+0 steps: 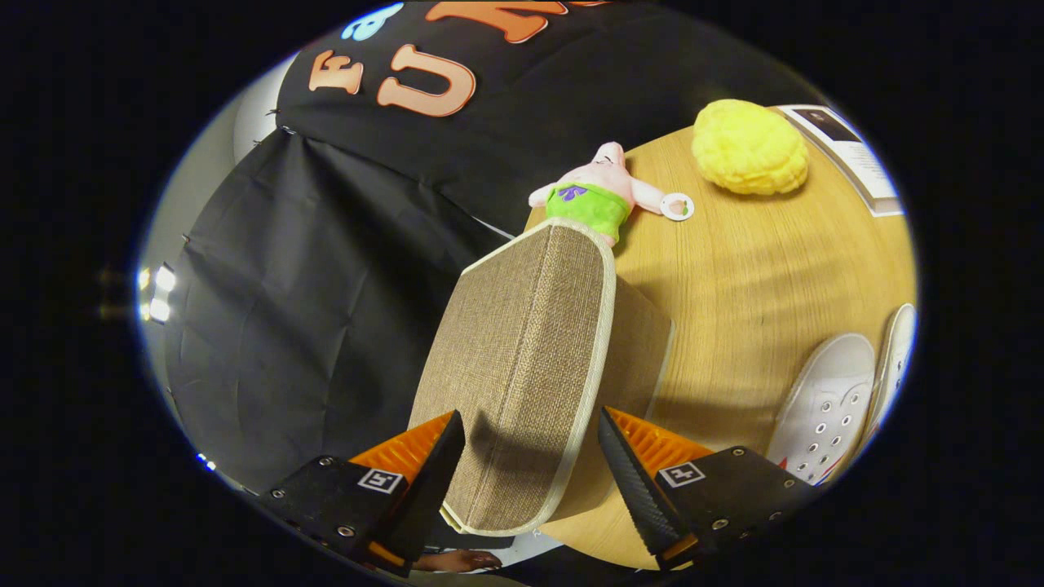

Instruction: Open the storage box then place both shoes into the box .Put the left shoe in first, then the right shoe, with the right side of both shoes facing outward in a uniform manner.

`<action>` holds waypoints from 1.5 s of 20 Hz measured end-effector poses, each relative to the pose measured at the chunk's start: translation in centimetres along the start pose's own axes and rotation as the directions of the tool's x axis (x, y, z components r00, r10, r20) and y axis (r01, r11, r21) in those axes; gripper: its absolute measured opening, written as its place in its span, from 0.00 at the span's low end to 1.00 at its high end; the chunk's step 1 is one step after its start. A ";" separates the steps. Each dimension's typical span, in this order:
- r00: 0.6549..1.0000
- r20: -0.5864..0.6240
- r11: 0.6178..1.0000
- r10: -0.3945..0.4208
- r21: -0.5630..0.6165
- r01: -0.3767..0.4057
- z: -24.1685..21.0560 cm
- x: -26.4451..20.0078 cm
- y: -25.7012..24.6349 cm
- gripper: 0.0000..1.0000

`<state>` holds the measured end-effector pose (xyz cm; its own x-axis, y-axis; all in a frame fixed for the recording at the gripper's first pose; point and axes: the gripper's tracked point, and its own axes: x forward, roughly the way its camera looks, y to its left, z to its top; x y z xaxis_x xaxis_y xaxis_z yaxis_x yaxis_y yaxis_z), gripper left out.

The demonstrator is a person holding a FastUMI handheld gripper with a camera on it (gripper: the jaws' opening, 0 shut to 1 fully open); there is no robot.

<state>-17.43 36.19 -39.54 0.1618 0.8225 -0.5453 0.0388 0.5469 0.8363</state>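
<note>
While the brown woven-fabric storage box with pale cream edging is seen standing on the round light-wood table, its narrow side is caught right between the jaws of the gripper, so it's pretty much front and centre. The jaws are spread wide, about the width of that side of the box; the left finger is seen right up against the fabric, but whether the right one is actually touching can't be told, since a sliver of gap seems to be left there. The box looks tipped or partly lifted toward the camera, though that can't be called for sure with the fisheye warp.

A pair of white lace-up canvas shoes is found off to the right of the box, lying side by side on the table, well apart from the box and beyond the right finger. Just past the far end of the box, a pink starfish-shaped plush toy in green shorts is laid flat on the wood, with a small white ring beside its arm. Further back, a lumpy yellow soft ball-like thing is set near a white booklet or card at the table's far rim. A bit of a hand is glimpsed below the left finger.
</note>
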 end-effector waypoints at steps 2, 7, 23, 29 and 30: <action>0.999 -0.012 0.997 0.041 0.062 -0.041 -0.3 1.0 0.2 0.98; 0.990 0.013 0.980 0.143 0.136 -0.144 0.9 -0.8 3.2 0.93; 0.986 0.029 0.985 0.167 -0.043 -0.166 3.8 -2.7 9.3 0.09; 0.981 0.005 0.958 0.195 -0.214 -0.189 5.7 -1.3 18.9 0.10; 0.981 0.003 0.953 0.193 -0.237 -0.187 5.9 -0.3 20.1 0.10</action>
<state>-10.86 45.99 -22.27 0.1687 0.9123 -0.3731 -0.2266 0.4043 0.8861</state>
